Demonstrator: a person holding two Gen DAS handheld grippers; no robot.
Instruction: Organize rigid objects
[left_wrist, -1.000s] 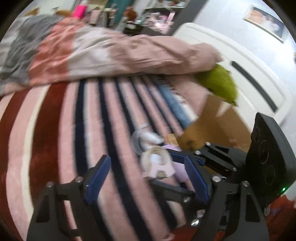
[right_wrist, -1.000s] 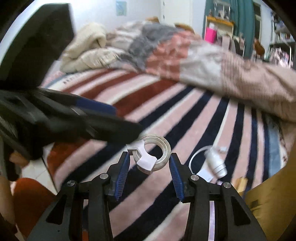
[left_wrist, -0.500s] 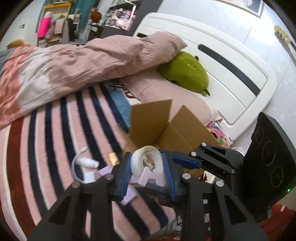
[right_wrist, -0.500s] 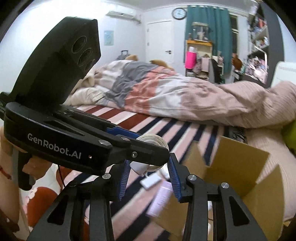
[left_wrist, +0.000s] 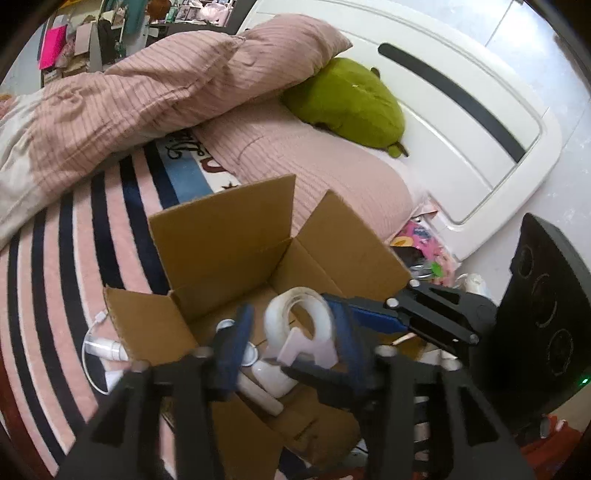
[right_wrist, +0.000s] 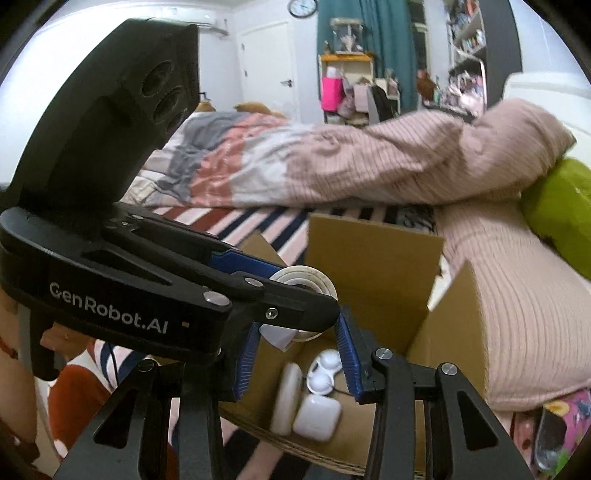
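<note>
Tape dispenser (left_wrist: 301, 328), a white roll on a pale pink holder, hangs over the open cardboard box (left_wrist: 221, 236) on the striped bedspread (left_wrist: 74, 236), between the blue pads of both my grippers. My left gripper (left_wrist: 291, 339) is opening, the roll near its right pad, contact unclear. My right gripper (right_wrist: 299, 354) stands part open; I cannot tell if it grips. White earbud case (right_wrist: 317, 417) lies in the box below.
</note>
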